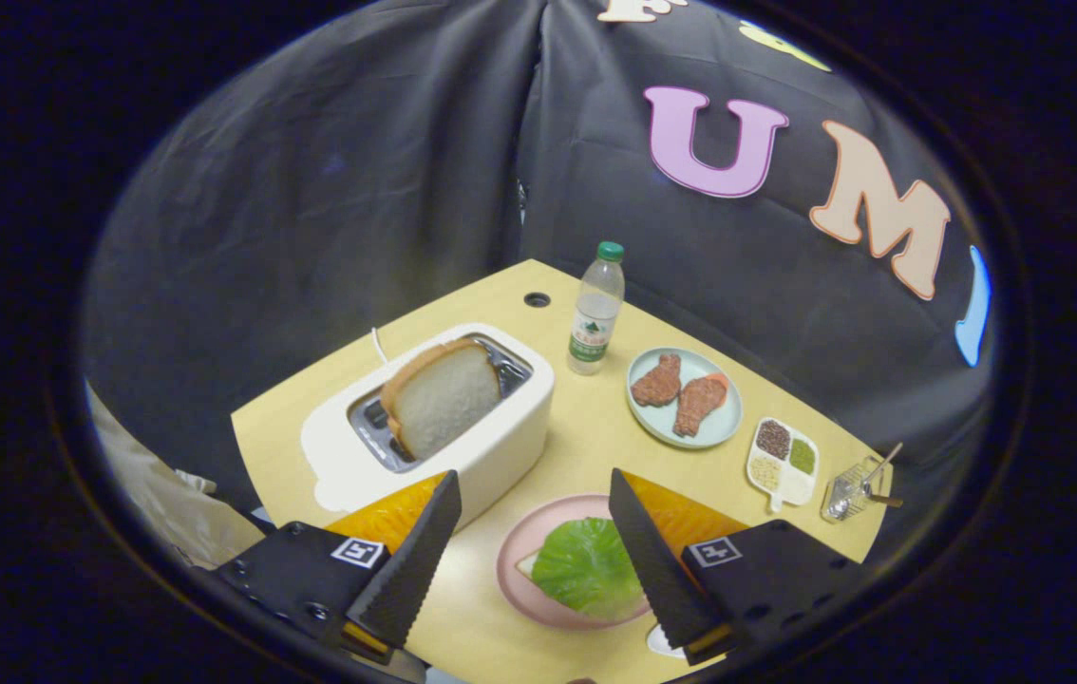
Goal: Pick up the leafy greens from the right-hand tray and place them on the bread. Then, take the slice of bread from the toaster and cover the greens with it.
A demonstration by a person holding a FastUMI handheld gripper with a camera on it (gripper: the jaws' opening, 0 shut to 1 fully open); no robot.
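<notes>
A green leaf (586,565) lies on a slice of bread, whose pale corner (528,566) peeks out, on a pink plate (518,551). The plate sits below and between my fingers, nearer the right one. A second slice of bread (444,396) leans upright in the slot of a white toaster (491,446), just beyond my left finger. My gripper (531,502) is open, high above the table, with nothing between its fingers.
On the yellow table (586,427) stand a water bottle (596,312), a pale blue plate with two meat pieces (684,396), a small white divided dish of grains (783,459) and a small wire rack (855,489) at the right edge.
</notes>
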